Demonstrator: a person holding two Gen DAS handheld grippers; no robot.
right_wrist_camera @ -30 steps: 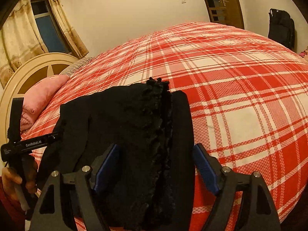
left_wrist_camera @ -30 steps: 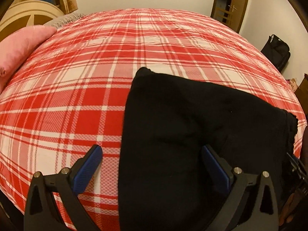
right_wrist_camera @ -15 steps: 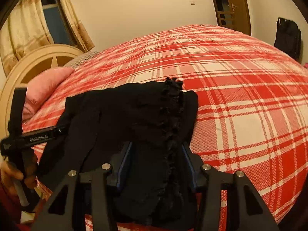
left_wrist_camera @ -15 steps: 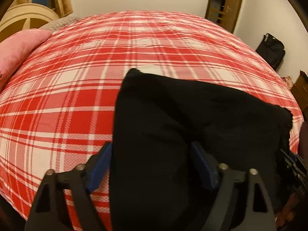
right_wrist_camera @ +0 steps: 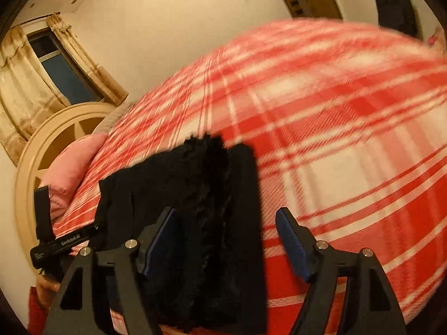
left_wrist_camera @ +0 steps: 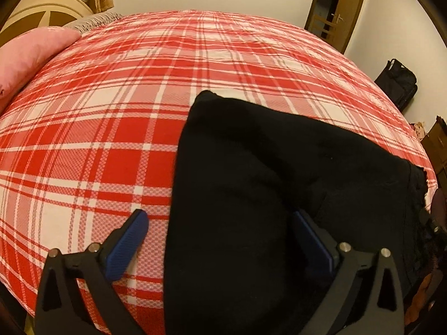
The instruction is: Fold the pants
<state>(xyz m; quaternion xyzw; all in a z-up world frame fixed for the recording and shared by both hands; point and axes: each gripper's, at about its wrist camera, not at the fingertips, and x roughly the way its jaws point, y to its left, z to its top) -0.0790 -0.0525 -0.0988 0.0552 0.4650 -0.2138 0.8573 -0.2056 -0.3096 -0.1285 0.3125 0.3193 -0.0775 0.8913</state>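
Black pants (left_wrist_camera: 265, 195) lie folded on the red plaid bedspread (left_wrist_camera: 111, 139). In the right wrist view their ruffled waistband (right_wrist_camera: 206, 195) runs down the middle of the fold. My left gripper (left_wrist_camera: 220, 223) hovers over the pants' left edge with its jaws opening wide. The cloth lies between the blue pads (left_wrist_camera: 128, 240), which do not press on it. My right gripper (right_wrist_camera: 226, 220) is above the waistband end, its jaws opening too. One of its pads is over the cloth, the other over the bedspread. This view is blurred by motion.
A pink pillow (left_wrist_camera: 25, 53) and a cream headboard (right_wrist_camera: 56, 139) stand at the bed's left end. A black bag (left_wrist_camera: 396, 83) sits by the wall near a wooden door (left_wrist_camera: 338, 8). A hand (right_wrist_camera: 46, 289) holds the left tool's black handle (right_wrist_camera: 56, 247).
Half a second ago both grippers had narrowed around the pants; both now stand wider. The right wrist view has tilted and blurred, while the left has barely shifted.
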